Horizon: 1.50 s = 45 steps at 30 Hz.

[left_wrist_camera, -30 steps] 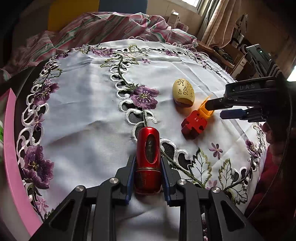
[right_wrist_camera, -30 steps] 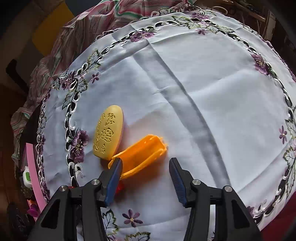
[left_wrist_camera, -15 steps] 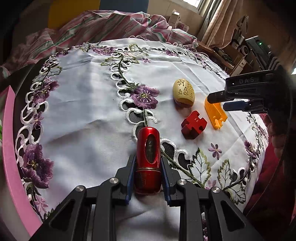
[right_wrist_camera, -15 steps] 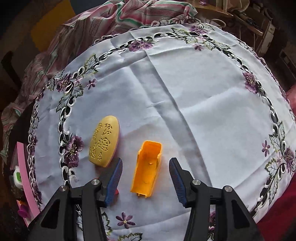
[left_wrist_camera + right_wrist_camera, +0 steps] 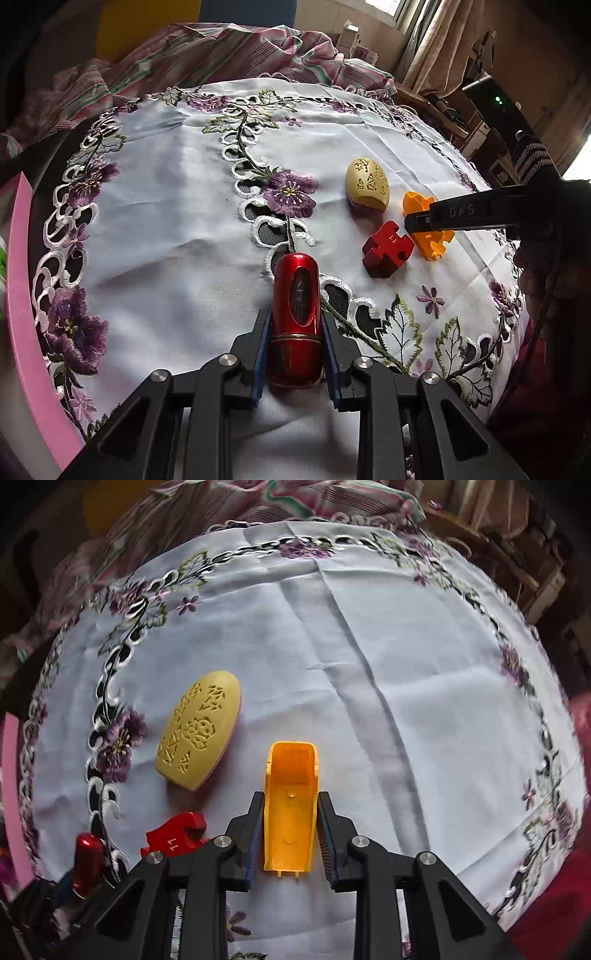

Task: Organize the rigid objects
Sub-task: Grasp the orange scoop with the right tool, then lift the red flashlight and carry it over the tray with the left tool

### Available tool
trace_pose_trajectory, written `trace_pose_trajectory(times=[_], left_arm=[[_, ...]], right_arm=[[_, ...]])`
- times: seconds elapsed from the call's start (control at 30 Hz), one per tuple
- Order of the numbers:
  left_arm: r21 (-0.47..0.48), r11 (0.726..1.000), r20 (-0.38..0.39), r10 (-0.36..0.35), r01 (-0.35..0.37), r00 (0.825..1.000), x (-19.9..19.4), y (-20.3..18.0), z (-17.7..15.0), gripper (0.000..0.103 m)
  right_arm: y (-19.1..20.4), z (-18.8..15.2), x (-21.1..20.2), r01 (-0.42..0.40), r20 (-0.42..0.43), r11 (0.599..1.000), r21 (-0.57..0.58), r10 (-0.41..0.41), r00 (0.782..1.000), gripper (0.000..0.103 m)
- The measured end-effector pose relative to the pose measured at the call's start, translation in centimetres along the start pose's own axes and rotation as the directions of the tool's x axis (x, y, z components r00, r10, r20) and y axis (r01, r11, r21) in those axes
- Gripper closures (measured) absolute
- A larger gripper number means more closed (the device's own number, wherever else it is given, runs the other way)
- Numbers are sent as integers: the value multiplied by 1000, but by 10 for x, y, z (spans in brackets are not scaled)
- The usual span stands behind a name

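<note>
My left gripper [image 5: 295, 325] is shut on a red metal cylinder [image 5: 295, 314] that rests on the embroidered white tablecloth [image 5: 166, 221]. My right gripper [image 5: 290, 803] is shut on an orange plastic scoop-shaped piece [image 5: 290, 805], which lies open side up on the cloth. That piece [image 5: 430, 243] and the right gripper [image 5: 410, 221] also show in the left wrist view. A red puzzle-shaped block [image 5: 386, 253] lies just left of it. A yellow carved oval [image 5: 201, 731] lies beyond, to the left. The cylinder [image 5: 86, 862] shows at the lower left of the right wrist view.
A pink rim [image 5: 22, 295] runs along the table's left side. A striped pink blanket [image 5: 221, 48] is heaped beyond the far edge. Shelves and boxes [image 5: 480, 110] stand at the right. The cloth's right half [image 5: 424, 701] is bare.
The orange piece turned from slanting to lengthwise between the right fingers, and the right gripper moved in and closed on it. The left gripper kept still on the red cylinder.
</note>
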State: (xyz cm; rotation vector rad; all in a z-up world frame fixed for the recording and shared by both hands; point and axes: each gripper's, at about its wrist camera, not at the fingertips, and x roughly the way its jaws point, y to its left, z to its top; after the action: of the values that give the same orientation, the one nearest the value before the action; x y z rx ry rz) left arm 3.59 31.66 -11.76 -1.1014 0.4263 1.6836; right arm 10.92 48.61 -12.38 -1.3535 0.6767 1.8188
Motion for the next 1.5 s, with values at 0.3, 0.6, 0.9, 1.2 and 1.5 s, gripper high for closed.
trace_pose_trajectory(times=[0.3,0.6,0.9,1.2,1.5], left_arm=[[4,997,22,76,-76,997,-10,-7,-4,77],[-37,992,109,124,-120,986,-56,1,-12,77],[-94,984,213,167,-150,963,-114,19,-12,77],[-165,971,220,206,-171,954,-136,46,-24,77],[-243,949,178,249,-203,952,-144,81,-49,77]], right_arm=[[-6,3,5,-40,8,999,14,39,999,75],[0,7,5,7,33,999,-44,-5,999,77],[3,11,6,29,47,997,-77,-25,999,77],[13,-2,2,50,58,993,-107,-44,997,77],[10,3,1,60,62,991,-122,-53,997,77]])
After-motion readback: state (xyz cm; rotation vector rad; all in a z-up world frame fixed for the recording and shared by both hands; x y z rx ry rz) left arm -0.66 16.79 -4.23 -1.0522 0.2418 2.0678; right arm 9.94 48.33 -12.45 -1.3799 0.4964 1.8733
